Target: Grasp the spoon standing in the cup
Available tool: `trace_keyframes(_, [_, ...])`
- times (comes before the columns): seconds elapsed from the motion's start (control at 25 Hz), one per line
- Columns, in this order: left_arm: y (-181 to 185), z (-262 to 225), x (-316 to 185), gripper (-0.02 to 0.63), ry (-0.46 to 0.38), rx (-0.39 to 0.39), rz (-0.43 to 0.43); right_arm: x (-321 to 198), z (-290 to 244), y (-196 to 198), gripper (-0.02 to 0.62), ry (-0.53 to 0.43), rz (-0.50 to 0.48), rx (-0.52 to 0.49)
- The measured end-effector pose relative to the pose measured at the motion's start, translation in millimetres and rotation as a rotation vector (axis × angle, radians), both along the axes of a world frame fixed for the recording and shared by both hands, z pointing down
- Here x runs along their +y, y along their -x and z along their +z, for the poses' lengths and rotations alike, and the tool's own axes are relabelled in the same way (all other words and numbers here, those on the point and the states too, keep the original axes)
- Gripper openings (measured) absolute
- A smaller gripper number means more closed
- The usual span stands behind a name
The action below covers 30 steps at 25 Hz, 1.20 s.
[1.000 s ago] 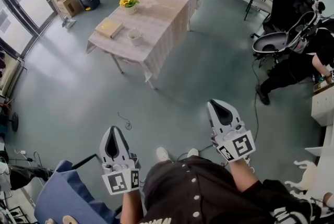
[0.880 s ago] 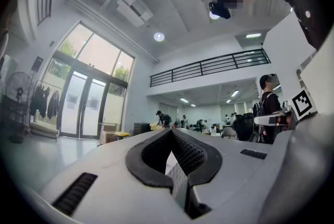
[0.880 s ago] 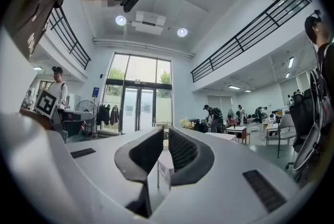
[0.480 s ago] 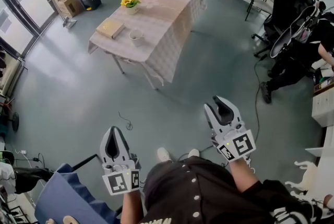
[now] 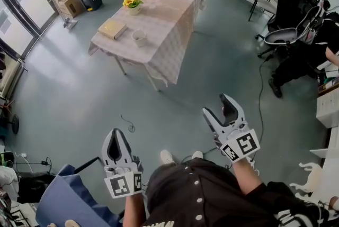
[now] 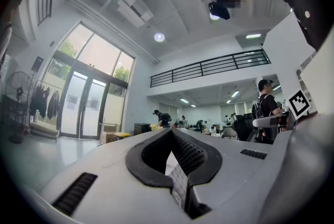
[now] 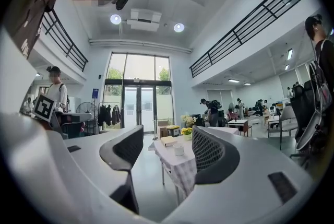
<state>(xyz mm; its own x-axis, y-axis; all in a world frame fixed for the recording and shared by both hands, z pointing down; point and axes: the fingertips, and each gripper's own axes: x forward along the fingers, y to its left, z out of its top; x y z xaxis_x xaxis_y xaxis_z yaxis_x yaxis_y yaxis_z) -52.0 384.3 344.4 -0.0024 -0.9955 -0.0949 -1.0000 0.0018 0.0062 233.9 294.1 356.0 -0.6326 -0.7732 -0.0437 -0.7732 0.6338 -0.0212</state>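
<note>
Right gripper (image 5: 217,106): jaws apart and opening, with nothing between them. In the right gripper view (image 7: 167,137) the two pads stand wide, and only distant scenery shows in the gap.

Left gripper (image 5: 115,135): jaws closed tip to tip, gripping nothing. The left gripper view (image 6: 170,134) shows the tips together with an empty hollow behind them.

Both grippers are held low, close in front of the person's body and above bare grey floor (image 5: 79,93). The right one is slightly further forward than the left.

Task item: the white cup (image 5: 139,37) stands on a table (image 5: 172,14) covered with a pale checked cloth, near the table's near-left end. It is well apart from both grippers, across an open stretch of floor, ahead and to the left of the right gripper. In the right gripper view the cup (image 7: 179,150) appears far off in the gap between the open jaws, with no contact. The spoon is too small to make out at this range.

Also on the table: a tan book (image 5: 112,28) just beside the cup, and a pot of yellow flowers (image 5: 132,2) further back.
</note>
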Motion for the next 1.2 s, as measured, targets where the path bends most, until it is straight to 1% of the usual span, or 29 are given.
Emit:
trace_keyframes(0.28, [18, -4, -1, 0.017, -0.009, 0.001, 0.013, 0, -5, 20, 0.273, -0.013, 0.013, 0.009])
trace_keyframes(0.48, [43, -4, -2, 0.017, -0.013, -0.005, 0.033, 1, -6, 41, 0.273, -0.026, 0.033, 0.005])
trace_keyframes(0.68, [66, 2, -4, 0.017, -0.003, -0.008, 0.066, 6, 2, 63, 0.273, -0.018, 0.062, -0.001])
trace_keyframes(1.0, [76, 3, -16, 0.017, -0.002, -0.003, 0.09, -2, 4, 75, 0.272, -0.008, 0.07, -0.002])
trace_keyframes(1.2, [82, 5, -31, 0.017, 0.0, 0.005, 0.077, -19, 4, 82, 0.272, -0.009, 0.057, 0.004])
